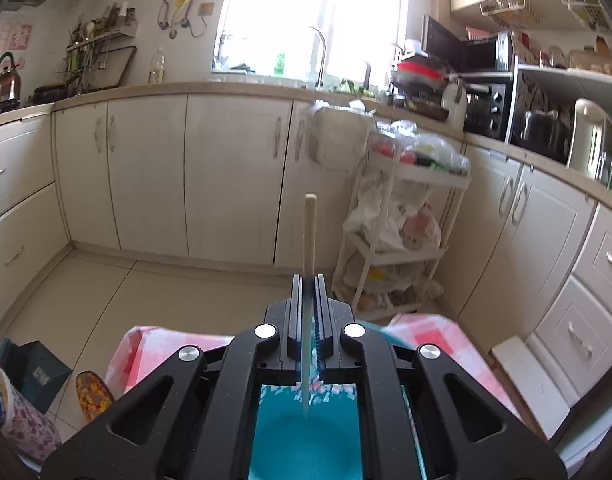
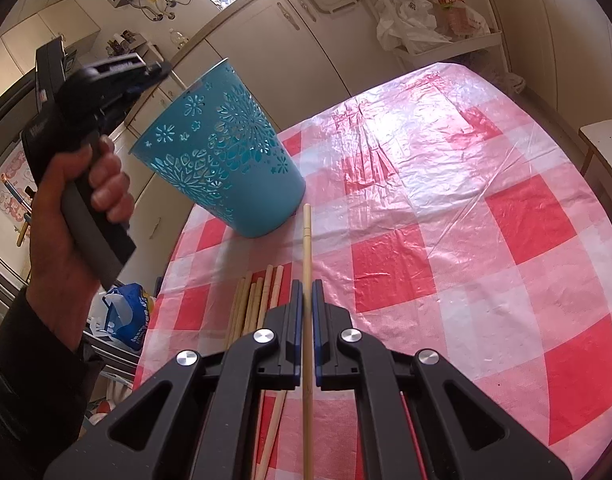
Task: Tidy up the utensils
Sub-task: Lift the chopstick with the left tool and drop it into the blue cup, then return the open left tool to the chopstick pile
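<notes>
We start at the right gripper (image 2: 306, 300): its jaws are clenched on one wooden chopstick (image 2: 306, 240), which runs between the blue pads and points toward 12 o'clock in the right wrist view, its tip close to the base of the teal basket (image 2: 226, 152).

The left gripper (image 1: 308, 288) is likewise clamped on a second chopstick (image 1: 308, 232); in its own view the stick stands out toward 12 o'clock, with the lower end blurred over the teal basket interior (image 1: 306, 440) directly below at 6 o'clock.

In the right wrist view we see the left gripper body (image 2: 118, 68) at 10 o'clock, held in the person's left hand (image 2: 78, 208) above the basket rim; a thin stick end shows just past its fingers, near the rim.

The teal basket, with cut-out flower pattern, sits on the red-and-white checked tablecloth (image 2: 445, 200) at 11 o'clock from the right gripper. It appears tilted in this view; we cannot tell whether that is lens distortion.

A bundle of loose chopsticks (image 2: 258, 300) lies on the cloth just beside the right gripper at 9 o'clock, partly hidden under it. A thin red stick (image 2: 411, 432) shows at 5 o'clock under the gripper frame.

Farther out: cream kitchen cabinets (image 1: 146, 172), a white storage trolley (image 1: 401, 216) with bags at 2 o'clock in the left view, and a bright window (image 1: 306, 12) at 12 o'clock.
</notes>
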`<state>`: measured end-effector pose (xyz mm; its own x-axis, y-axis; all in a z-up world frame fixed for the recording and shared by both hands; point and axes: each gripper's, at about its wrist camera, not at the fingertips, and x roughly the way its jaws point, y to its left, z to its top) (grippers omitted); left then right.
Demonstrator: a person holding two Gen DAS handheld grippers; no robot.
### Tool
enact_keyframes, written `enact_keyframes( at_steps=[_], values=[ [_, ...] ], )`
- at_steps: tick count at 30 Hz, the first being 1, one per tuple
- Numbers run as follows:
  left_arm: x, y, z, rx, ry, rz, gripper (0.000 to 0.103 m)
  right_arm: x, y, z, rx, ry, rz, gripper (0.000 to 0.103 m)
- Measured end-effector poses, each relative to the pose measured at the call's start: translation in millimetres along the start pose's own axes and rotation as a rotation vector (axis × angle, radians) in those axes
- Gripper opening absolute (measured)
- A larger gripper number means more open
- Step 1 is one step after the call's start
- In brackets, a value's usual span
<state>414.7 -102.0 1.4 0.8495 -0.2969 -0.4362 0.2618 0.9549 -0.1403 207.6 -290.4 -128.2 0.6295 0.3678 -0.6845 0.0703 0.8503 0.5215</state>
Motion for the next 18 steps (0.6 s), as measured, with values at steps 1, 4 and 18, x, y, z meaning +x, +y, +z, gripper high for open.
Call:
enact_keyframes(
  at_steps=[1, 4, 18],
  values=[
    [-1.4, 0.9, -4.8, 0.007, 0.013, 0.003, 0.005, -0.7, -0.2, -0.5, 0.0, -0.002, -0.001, 0.005],
    [-13.4, 4.8, -13.3, 0.021, 0.039, 0.003, 0.008, -4.0, 0.5, 0.2, -0.005, -0.021, -0.004, 0.005],
    [-138.7, 86.3, -105.4, -0.156, 0.078, 0.033, 0.056, -61.1, 43.0, 54.9, -0.01, -0.281, 0.206, 0.005]
  ],
)
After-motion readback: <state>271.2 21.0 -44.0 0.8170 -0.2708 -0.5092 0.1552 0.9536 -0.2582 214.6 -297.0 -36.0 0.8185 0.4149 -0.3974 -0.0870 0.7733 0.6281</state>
